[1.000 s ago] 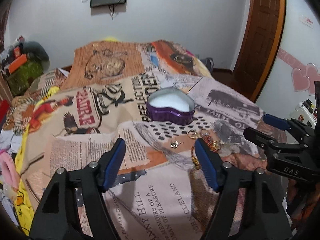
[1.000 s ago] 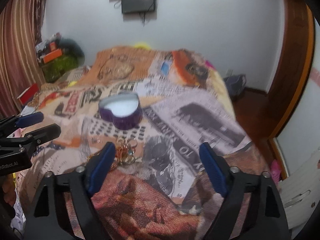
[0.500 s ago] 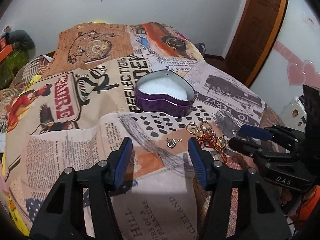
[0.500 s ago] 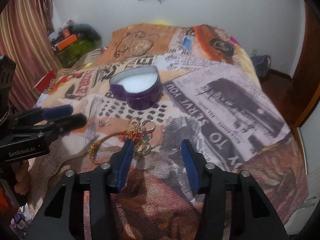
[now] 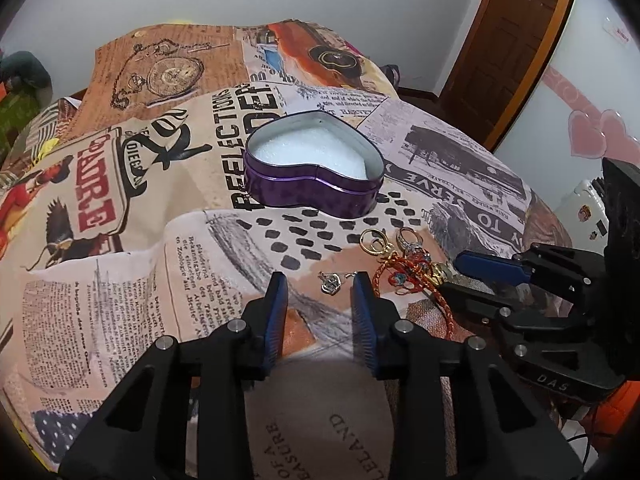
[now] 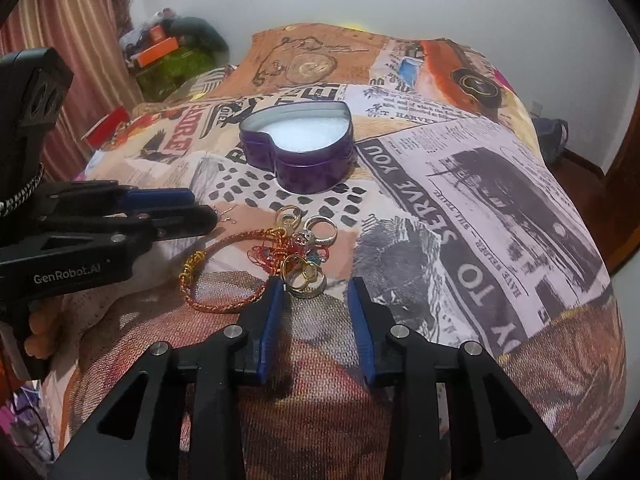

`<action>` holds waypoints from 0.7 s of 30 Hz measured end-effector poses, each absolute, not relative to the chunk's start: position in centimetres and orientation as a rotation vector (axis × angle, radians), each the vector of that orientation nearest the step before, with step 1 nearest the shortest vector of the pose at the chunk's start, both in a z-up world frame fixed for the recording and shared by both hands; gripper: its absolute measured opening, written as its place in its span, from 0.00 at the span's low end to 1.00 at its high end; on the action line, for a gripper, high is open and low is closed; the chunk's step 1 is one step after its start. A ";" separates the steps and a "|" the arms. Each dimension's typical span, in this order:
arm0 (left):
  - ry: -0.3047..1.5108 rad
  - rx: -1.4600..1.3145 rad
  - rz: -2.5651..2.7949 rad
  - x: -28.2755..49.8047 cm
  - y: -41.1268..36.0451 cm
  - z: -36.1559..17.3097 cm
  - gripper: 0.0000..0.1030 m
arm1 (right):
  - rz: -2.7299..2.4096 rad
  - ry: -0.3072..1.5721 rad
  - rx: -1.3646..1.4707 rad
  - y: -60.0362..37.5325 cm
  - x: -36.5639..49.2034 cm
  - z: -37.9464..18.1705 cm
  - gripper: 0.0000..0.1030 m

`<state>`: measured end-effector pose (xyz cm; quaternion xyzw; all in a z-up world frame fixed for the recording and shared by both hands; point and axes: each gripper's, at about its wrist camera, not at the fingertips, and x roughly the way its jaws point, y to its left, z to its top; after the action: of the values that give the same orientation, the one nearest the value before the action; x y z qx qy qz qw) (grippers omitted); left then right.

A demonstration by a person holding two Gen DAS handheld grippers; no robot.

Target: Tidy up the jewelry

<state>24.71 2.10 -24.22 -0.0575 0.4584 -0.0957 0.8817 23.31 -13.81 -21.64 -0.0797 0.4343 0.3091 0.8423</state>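
A purple heart-shaped tin [image 5: 312,172] with white padding stands open on the printed bedspread; it also shows in the right wrist view [image 6: 298,148]. My left gripper [image 5: 320,284] is open, its tips on either side of a small silver earring [image 5: 331,282]. A pile of gold and silver rings [image 6: 304,248] and a red-gold braided bracelet [image 6: 218,276] lies beside it. My right gripper [image 6: 316,292] is open just before the nearest rings [image 6: 306,276] and also shows in the left wrist view [image 5: 468,276].
The bedspread [image 5: 120,240] covers a bed that drops off at the right toward a wooden door [image 5: 516,40]. Clutter and a green bag [image 6: 176,60] sit at the far left by a curtain.
Both grippers have moved forward and down toward the jewelry, and their jaws have narrowed. The left one now brackets the earring; the right one has reached the rings.
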 end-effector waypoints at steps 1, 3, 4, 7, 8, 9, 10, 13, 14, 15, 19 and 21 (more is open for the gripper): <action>0.954 -0.122 -0.199 24.7 2.1 -24.3 0.33 | 0.655 0.918 -0.168 -13.8 23.4 -21.7 0.29; 0.950 -0.120 -0.198 24.8 2.1 -24.4 0.33 | 0.658 0.922 -0.161 -13.8 23.6 -21.7 0.29; 0.948 -0.118 -0.197 24.8 2.0 -24.4 0.33 | 0.658 0.923 -0.157 -13.8 23.6 -21.7 0.29; 0.944 -0.116 -0.204 25.0 1.8 -24.6 0.32 | 0.662 0.912 -0.149 -13.9 23.7 -21.3 0.29; 0.944 -0.114 -0.202 25.0 1.8 -24.7 0.30 | 0.666 0.914 -0.149 -13.8 23.8 -21.3 0.29; 0.943 -0.111 -0.198 25.1 1.8 -24.8 0.28 | 0.666 0.916 -0.149 -13.7 23.8 -21.2 0.29; 0.940 -0.110 -0.196 25.1 1.8 -24.8 0.25 | 0.665 0.918 -0.151 -13.6 23.9 -21.3 0.29; 0.938 -0.119 -0.189 25.2 1.9 -24.9 0.18 | 0.663 0.914 -0.156 -13.2 24.0 -21.2 0.29; 0.937 -0.124 -0.185 25.2 2.0 -25.0 0.15 | 0.662 0.915 -0.161 -13.0 24.0 -21.3 0.29; 0.936 -0.129 -0.184 25.2 2.2 -25.0 0.13 | 0.659 0.917 -0.166 -12.9 24.0 -21.4 0.29; 0.931 -0.147 -0.179 25.2 2.6 -25.1 0.08 | 0.656 0.920 -0.174 -12.9 24.0 -21.8 0.19; 0.926 -0.146 -0.180 25.1 2.6 -25.0 0.08 | 0.659 0.921 -0.167 -13.0 23.9 -21.7 0.19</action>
<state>25.10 2.55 -24.98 -0.0703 0.4457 -0.0865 0.8882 23.90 -13.01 -21.74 -0.0792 0.4356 0.3119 0.8407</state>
